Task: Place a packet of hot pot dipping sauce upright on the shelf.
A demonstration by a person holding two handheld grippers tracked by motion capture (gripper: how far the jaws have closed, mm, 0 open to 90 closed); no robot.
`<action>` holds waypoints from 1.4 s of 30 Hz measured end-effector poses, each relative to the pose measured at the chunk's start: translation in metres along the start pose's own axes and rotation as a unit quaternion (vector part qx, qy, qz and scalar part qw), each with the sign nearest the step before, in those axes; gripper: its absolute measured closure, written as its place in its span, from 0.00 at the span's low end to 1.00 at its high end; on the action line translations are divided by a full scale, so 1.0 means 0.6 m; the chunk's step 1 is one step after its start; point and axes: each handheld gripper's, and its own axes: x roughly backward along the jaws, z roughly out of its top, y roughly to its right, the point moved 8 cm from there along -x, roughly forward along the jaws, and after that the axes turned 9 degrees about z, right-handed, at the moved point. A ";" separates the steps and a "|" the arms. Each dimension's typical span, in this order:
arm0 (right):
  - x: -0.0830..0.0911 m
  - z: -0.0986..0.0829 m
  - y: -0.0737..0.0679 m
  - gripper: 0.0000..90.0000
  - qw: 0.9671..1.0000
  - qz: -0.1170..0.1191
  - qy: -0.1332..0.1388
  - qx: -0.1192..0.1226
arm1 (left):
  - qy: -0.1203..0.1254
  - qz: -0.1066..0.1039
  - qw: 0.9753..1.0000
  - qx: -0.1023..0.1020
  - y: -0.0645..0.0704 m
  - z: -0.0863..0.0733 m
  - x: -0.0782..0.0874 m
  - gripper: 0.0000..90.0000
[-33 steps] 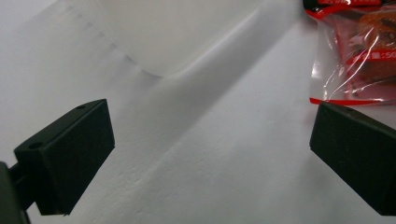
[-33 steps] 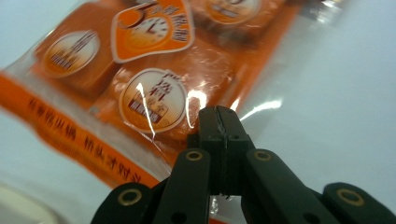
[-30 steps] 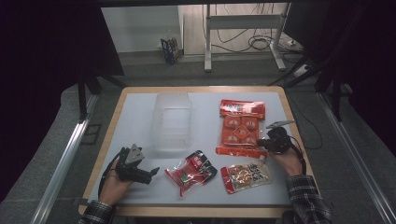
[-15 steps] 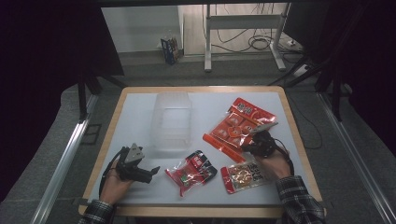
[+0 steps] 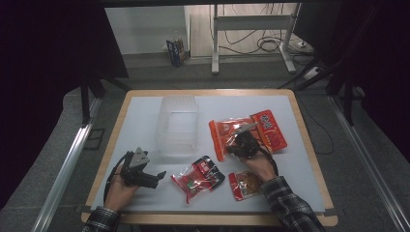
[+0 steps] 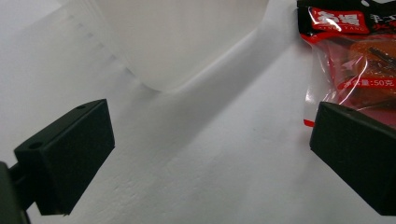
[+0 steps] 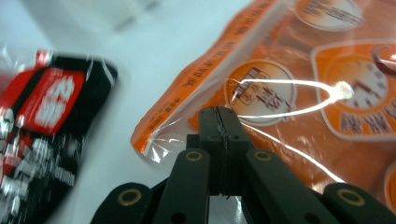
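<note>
A person sits at a table [image 5: 145,104] covered with a white mat, both forearms entering from the near edge, a black two-jaw gripper in each hand. The right forearm, in a plaid sleeve [image 5: 290,208], angles forward and slightly toward the table's middle, the hand wrapped around the right gripper [image 5: 235,141], which points toward the centre of the table. Its jaws are pressed together, pinching the near edge of a large orange snack bag [image 5: 263,130]; in the right gripper view the two black jaws [image 7: 218,116] meet flat against each other over the bag's clear sealed edge. The orange bag lies right of centre, tilted, just right of a clear plastic container [image 5: 177,124] that stands in the middle of the table. The left hand rests near the front left corner, wrist low, holding the left gripper [image 5: 157,176] close to the mat and pointed rightward. Its jaws are spread wide with nothing between them; in the left gripper view they frame bare mat, with the clear container [image 6: 187,42] ahead and a small red and black snack packet [image 6: 355,51] at the right edge. That packet [image 5: 198,178] lies at the front centre, between the two hands. A smaller red packet [image 5: 246,184] lies beside the right wrist.
</note>
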 end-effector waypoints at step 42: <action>0.177 -0.070 0.148 0.04 0.983 -0.159 0.057 -0.069 | 0.003 0.014 1.000 -0.021 -0.005 -0.009 0.003 0.00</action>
